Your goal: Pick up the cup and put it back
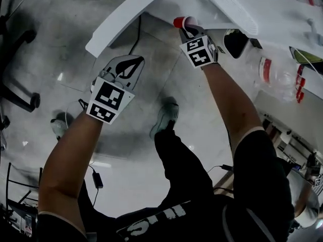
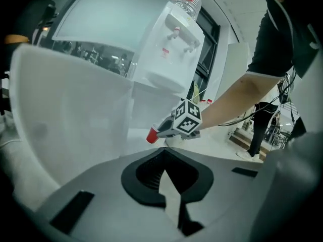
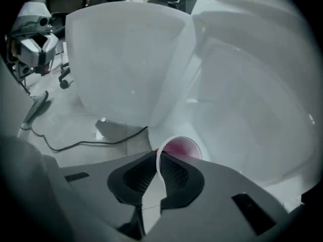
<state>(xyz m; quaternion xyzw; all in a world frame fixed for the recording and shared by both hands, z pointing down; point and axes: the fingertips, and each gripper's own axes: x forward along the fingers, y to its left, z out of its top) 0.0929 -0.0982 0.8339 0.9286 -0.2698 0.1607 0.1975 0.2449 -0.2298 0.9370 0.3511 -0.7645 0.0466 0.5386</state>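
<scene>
A red cup point(image 1: 180, 21) with a white rim is held up close to a white water dispenser point(image 1: 237, 9). My right gripper point(image 1: 187, 26) is shut on the cup's rim. In the right gripper view the cup's wall point(image 3: 181, 147) stands pinched between the two black pads, its pink inside facing the camera. The left gripper view shows the same cup point(image 2: 152, 135) sticking out of the right gripper point(image 2: 159, 131) in front of the dispenser point(image 2: 171, 59). My left gripper point(image 1: 132, 64) hangs lower and to the left over the floor, shut, with nothing in it.
A large white panel point(image 1: 126, 19) leans beside the dispenser. A black cable point(image 3: 91, 142) runs over the grey floor below it. Clear bottles with red labels point(image 1: 275, 74) lie at the right. A chair base point(image 1: 20, 89) stands at the left, and the person's shoe point(image 1: 165, 116) is below.
</scene>
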